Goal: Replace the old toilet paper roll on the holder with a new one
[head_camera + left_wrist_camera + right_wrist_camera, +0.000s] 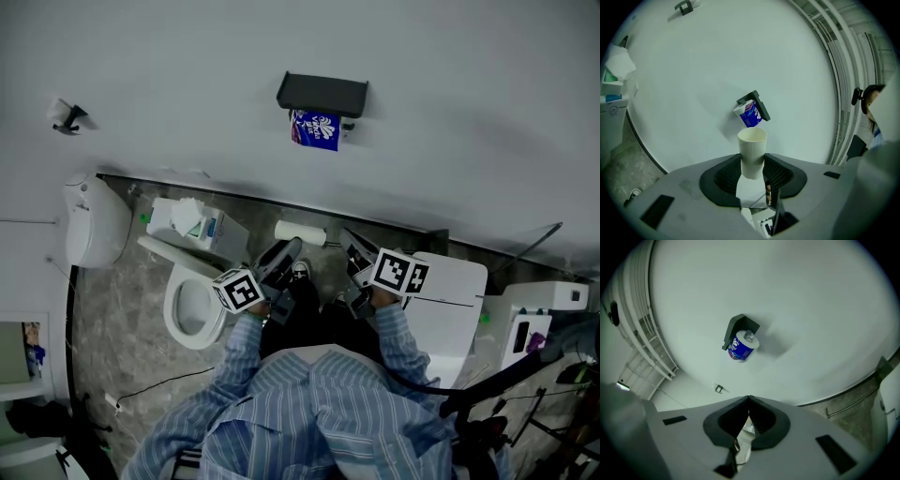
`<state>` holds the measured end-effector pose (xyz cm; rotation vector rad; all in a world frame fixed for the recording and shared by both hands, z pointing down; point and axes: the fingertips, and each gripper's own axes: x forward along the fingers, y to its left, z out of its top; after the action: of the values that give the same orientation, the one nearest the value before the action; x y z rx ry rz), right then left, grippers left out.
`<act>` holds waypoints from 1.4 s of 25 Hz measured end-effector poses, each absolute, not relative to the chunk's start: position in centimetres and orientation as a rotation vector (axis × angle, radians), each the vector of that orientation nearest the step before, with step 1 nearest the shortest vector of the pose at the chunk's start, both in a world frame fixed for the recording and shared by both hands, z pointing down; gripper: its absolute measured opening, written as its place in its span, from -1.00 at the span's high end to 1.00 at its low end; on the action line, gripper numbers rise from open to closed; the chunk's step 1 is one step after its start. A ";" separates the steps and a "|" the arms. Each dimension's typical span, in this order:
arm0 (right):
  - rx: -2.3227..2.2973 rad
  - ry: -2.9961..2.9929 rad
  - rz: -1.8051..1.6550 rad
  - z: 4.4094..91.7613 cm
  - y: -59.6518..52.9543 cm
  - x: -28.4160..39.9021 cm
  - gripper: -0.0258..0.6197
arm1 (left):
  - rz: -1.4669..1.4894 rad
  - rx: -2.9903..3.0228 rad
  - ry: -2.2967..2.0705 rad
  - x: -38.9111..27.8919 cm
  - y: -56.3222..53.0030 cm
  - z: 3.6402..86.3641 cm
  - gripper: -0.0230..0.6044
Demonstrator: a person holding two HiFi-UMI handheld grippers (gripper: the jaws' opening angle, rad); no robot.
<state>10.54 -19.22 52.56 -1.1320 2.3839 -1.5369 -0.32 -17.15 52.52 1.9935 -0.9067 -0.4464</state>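
Holding in the left tongs: a bare cardboard tube, clamped near its lower end between the two ribbed pads, with its open end toward the wall. We take it for the spent core of the old roll.
Right tongs: jaws together with the tips touching and nothing pinched between them. They point at the wall below the holder.
Holder: a black bracket on the wall, well apart from both tongs.
New roll: a roll in a blue printed wrapper sits on the holder, just under its top plate. The wrapper looks to be still on.
Foot of the wall: a white roll lies on its side on the floor, near the toilet bowl. We cannot tell whether it is a spare.
Step in hand: we judge the swap itself made, since the core is off and a fresh roll hangs in its place. What is left is the tidying up, with the old tube still in our left grip.
Next move: we need somewhere to drop the tube, and no bin shows in any view. The thin card will crush easily, so the left hold should stay light. The right tongs must open before they can take anything, for example if the wrapper has to come off.
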 end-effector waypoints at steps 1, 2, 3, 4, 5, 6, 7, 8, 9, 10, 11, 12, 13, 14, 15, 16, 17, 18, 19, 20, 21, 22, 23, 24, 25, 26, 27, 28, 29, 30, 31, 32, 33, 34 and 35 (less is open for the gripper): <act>-1.139 2.386 -1.538 52.7 -19.0 10.5 0.90 | -0.442 1.993 -0.910 -0.4 -16.9 52.6 0.43; -1.143 2.382 -1.545 52.8 -18.8 10.4 0.90 | -0.442 1.995 -0.908 -0.3 -16.8 52.6 0.43; -1.145 2.375 -1.554 52.9 -18.6 10.4 0.90 | -0.444 1.996 -0.904 -0.3 -16.7 52.6 0.43; -1.149 2.369 -1.563 53.0 -18.3 10.3 0.90 | -0.446 1.996 -0.898 -0.2 -16.6 52.6 0.43; -1.155 2.368 -1.567 53.0 -18.1 10.3 0.90 | -0.447 1.995 -0.891 -0.1 -16.5 52.6 0.43; -1.163 2.372 -1.566 52.9 -17.9 10.2 0.90 | -0.448 1.997 -0.884 0.0 -16.3 52.5 0.43; -1.170 2.379 -1.562 52.8 -17.7 10.1 0.90 | -0.448 2.000 -0.876 0.0 -16.1 52.5 0.43; -1.177 2.386 -1.556 52.7 -17.6 9.9 0.90 | -0.447 2.004 -0.868 0.0 -15.9 52.4 0.43; -1.183 2.392 -1.549 52.6 -17.4 9.7 0.90 | -0.447 2.007 -0.861 -0.1 -15.7 52.3 0.43; -1.190 2.397 -1.540 52.4 -17.3 9.5 0.90 | -0.448 2.010 -0.854 -0.2 -15.5 52.2 0.43; -1.197 2.399 -1.530 52.3 -17.1 9.2 0.90 | -0.450 2.014 -0.845 -0.4 -15.3 52.1 0.43; -1.201 2.396 -1.525 52.2 -16.8 8.9 0.90 | -0.450 2.021 -0.835 -0.6 -15.0 52.0 0.43; -1.201 2.387 -1.525 52.0 -16.5 8.5 0.90 | -0.450 2.029 -0.824 -1.0 -14.6 51.9 0.43; -1.196 2.371 -1.531 51.9 -16.0 8.0 0.90 | -0.448 2.034 -0.815 -1.4 -14.1 51.9 0.43; -1.193 2.350 -1.540 51.9 -15.5 7.4 0.90 | -0.443 2.038 -0.811 -2.0 -13.5 51.8 0.43; -1.195 2.326 -1.550 51.9 -15.0 6.8 0.90 | -0.440 2.042 -0.808 -2.7 -12.8 51.9 0.43; -1.201 2.305 -1.558 52.0 -14.4 6.2 0.90 | -0.438 2.046 -0.806 -3.5 -12.1 51.9 0.43; -1.207 2.289 -1.561 52.0 -13.7 5.5 0.90 | -0.438 2.050 -0.803 -4.4 -11.4 51.9 0.43; -1.209 2.277 -1.560 52.0 -13.0 4.6 0.90 | -0.441 2.055 -0.798 -5.3 -10.7 51.9 0.43; -1.208 2.270 -1.558 52.0 -12.2 3.6 0.90 | -0.442 2.058 -0.792 -6.2 -9.9 51.8 0.43; -1.205 2.265 -1.556 51.9 -11.3 2.5 0.90 | -0.442 2.062 -0.785 -7.2 -9.1 51.8 0.43; -1.206 2.263 -1.552 51.9 -10.3 1.5 0.90 | -0.442 2.066 -0.776 -8.1 -8.3 51.9 0.43; -1.211 2.264 -1.548 52.0 -9.3 0.4 0.90 | -0.443 2.068 -0.765 -9.0 -7.4 52.0 0.43; -1.222 2.266 -1.543 52.1 -8.2 -0.6 0.90 | -0.444 2.068 -0.755 -10.0 -6.4 52.1 0.43; -1.237 2.269 -1.536 52.2 -7.2 -1.4 0.90 | -0.443 2.067 -0.747 -10.9 -5.5 52.2 0.43; -1.256 2.272 -1.529 52.4 -6.2 -2.2 0.90 | -0.438 2.066 -0.739 -11.7 -4.5 52.4 0.43; -1.278 2.273 -1.524 52.6 -5.2 -2.9 0.90 | -0.433 2.064 -0.730 -12.4 -3.6 52.6 0.43; -1.300 2.269 -1.521 52.9 -4.1 -3.5 0.90 | -0.426 2.062 -0.720 -13.1 -2.6 52.9 0.43; -1.321 2.262 -1.524 53.2 -2.9 -3.9 0.90 | -0.421 2.059 -0.709 -13.7 -1.6 53.2 0.43; -1.342 2.251 -1.529 53.5 -1.7 -4.3 0.90 | -0.415 2.055 -0.699 -14.1 -0.5 53.5 0.43; -1.364 2.238 -1.534 53.9 -0.5 -4.6 0.90 | -0.408 2.052 -0.689 -14.6 0.4 53.8 0.43; -1.388 2.226 -1.538 54.1 0.6 -4.8 0.90 | -0.403 2.049 -0.680 -14.9 1.3 54.1 0.43; -1.411 2.216 -1.538 54.3 1.6 -5.0 0.90 | -0.400 2.047 -0.669 -15.2 2.0 54.3 0.43; -1.433 2.210 -1.535 54.4 2.6 -5.0 0.90 | -0.401 2.047 -0.656 -15.3 2.7 54.4 0.43; -1.453 2.206 -1.530 54.4 3.5 -4.9 0.90 | -0.404 2.048 -0.640 -15.3 3.4 54.4 0.43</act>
<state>-4.88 3.51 54.44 -1.4529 2.2059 -1.5295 -15.27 3.44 54.42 2.0479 -0.6397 -0.4041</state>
